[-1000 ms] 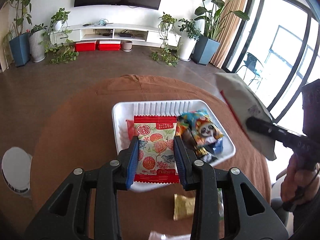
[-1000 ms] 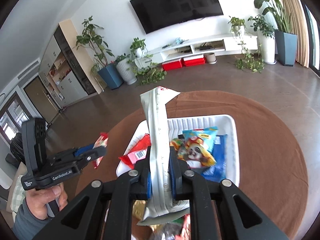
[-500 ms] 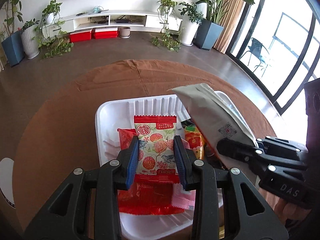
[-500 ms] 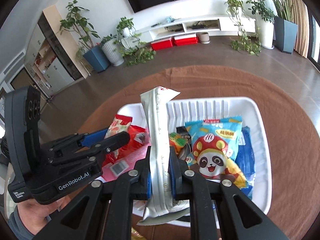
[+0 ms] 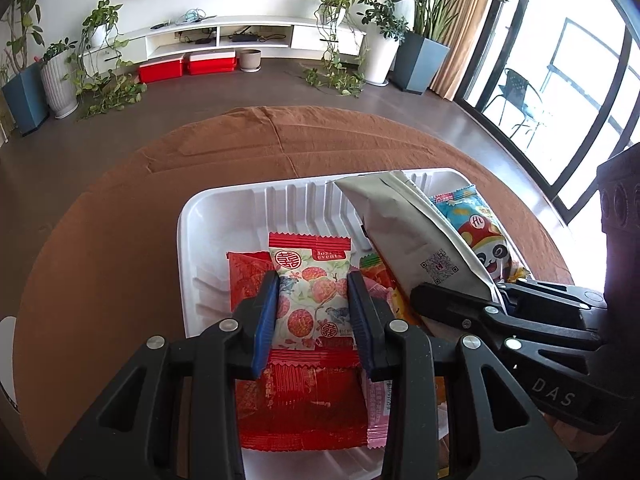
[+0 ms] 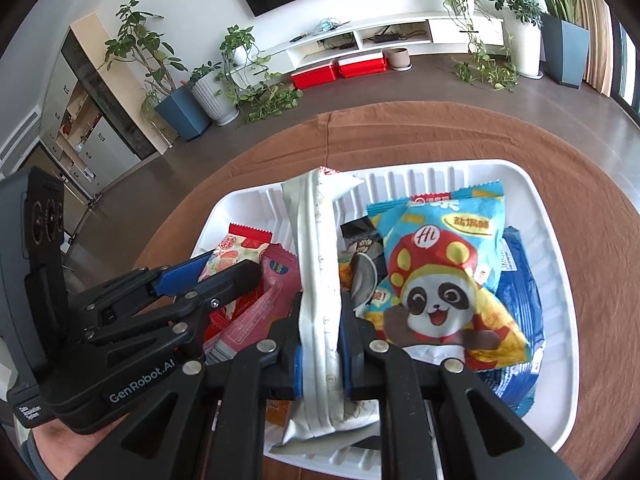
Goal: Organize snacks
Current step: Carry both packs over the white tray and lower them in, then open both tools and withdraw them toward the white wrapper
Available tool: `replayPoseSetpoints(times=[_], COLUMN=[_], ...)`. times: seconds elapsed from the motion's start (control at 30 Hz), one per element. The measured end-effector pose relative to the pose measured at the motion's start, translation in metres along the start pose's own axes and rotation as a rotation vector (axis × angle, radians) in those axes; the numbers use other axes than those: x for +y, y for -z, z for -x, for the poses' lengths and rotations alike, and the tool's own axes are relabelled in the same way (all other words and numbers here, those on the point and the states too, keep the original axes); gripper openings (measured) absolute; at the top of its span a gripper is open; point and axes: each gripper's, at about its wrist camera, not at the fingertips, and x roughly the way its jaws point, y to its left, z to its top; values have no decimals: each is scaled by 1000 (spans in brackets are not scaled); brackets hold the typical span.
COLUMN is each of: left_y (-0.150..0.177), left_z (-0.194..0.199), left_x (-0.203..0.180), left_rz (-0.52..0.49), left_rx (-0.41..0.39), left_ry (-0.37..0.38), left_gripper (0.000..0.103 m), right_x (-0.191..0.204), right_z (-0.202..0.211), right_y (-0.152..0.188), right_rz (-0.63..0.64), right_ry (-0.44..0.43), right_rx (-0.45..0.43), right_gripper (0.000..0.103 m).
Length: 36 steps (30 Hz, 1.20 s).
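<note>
A white tray [image 5: 188, 248] on the brown round table holds several snack packets. My left gripper [image 5: 312, 300] is shut on a floral red-edged packet [image 5: 310, 280] and holds it over red packets [image 5: 304, 400] in the tray's left part. My right gripper [image 6: 322, 340] is shut on a silver-white bag [image 6: 320, 264], held upright over the tray's middle; the bag also shows in the left wrist view [image 5: 412, 240]. A blue panda snack bag [image 6: 440, 276] lies in the tray's right part. The left gripper shows in the right wrist view [image 6: 208, 276], close beside the silver bag.
The tray [image 6: 560, 280] sits near the middle of the brown tablecloth [image 5: 120, 220]. A pink packet [image 6: 256, 312] and a dark packet [image 6: 360, 240] lie in the tray. Beyond the table are plants, a TV shelf and red boxes [image 5: 188, 66] on the floor.
Both grippers have moved forward and down over the tray with their packets. The two grippers have come closer together. Both have stayed shut.
</note>
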Motion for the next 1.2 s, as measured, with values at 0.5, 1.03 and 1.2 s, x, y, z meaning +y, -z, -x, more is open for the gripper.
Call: replayPoseSetpoints(times=[0.5,1.03,1.2], left_y=[-3,21,51], left_z=[3,77,115], left_x=[-1,-8,-21], left_rz=[-11,8,7], left_rx=[-18,-107,-133], left_ry=[-6,-32,-61], left_gripper=[52,95,103], right_x=[13,11,1], right_z=[11,84,121], right_y=[0,12,36], right_rz=[35,38,12], right_ry=[18,-9,-39], right_rx=[-16,-155,-201], right_gripper=[20,76,89])
